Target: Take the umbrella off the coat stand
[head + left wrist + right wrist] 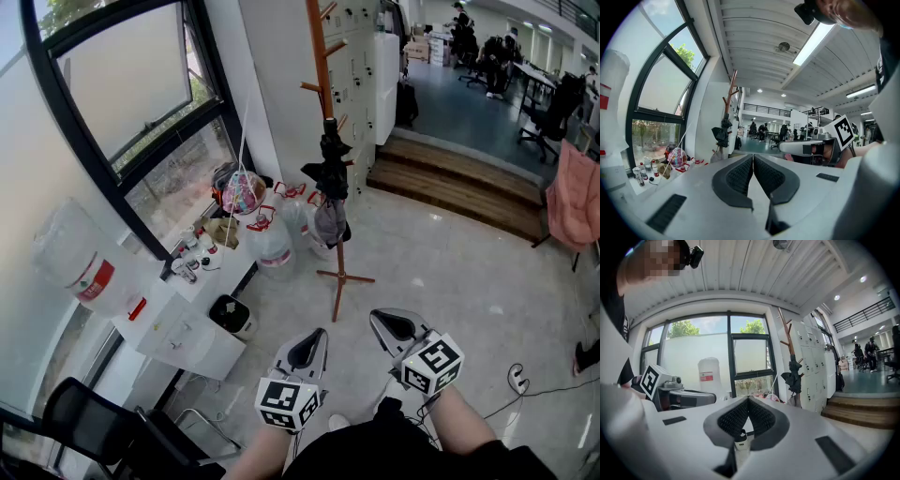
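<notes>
A black folded umbrella (331, 173) hangs from a peg of the wooden coat stand (323, 66), whose cross foot (342, 277) rests on the pale floor. The same umbrella (723, 131) shows far off in the left gripper view, and the umbrella (793, 376) shows again in the right gripper view. My left gripper (321, 334) and right gripper (374, 316) are held low, well short of the stand, side by side. Both have their jaws shut with nothing between them.
Plastic bags (270, 242) and a colourful ball (244, 191) lie beside the stand's foot. A white cabinet (187, 330) with small bottles stands under the window, a water jug (80, 258) to its left. Wooden steps (459, 187) rise behind. A black chair (94, 424) sits at bottom left.
</notes>
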Action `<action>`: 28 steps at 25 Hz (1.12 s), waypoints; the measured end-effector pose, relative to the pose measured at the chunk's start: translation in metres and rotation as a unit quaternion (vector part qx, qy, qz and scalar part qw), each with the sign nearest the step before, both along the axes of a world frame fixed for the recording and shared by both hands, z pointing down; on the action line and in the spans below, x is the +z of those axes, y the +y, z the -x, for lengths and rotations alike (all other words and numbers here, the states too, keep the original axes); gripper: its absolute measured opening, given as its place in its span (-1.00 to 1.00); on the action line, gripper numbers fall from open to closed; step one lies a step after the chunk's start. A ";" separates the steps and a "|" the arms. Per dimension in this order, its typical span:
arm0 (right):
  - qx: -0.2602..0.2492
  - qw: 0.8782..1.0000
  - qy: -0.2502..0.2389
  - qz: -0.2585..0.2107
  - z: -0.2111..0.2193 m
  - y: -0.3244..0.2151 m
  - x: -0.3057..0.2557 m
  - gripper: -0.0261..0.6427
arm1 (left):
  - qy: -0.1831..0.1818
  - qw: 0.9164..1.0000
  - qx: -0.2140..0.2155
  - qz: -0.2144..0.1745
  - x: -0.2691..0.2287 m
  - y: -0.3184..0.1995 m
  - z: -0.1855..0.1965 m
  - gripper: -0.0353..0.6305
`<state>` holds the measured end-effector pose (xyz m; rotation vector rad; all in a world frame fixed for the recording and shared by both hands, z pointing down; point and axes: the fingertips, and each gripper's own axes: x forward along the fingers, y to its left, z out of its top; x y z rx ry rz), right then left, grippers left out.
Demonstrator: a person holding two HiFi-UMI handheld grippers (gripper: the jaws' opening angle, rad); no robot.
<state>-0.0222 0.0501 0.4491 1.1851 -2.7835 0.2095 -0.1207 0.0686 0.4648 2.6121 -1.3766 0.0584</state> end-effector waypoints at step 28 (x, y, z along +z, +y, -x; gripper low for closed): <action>-0.010 0.999 0.003 -0.034 0.012 -0.007 -0.021 -0.76 | -0.008 1.000 -0.004 -0.026 -0.019 -0.002 0.014 -0.83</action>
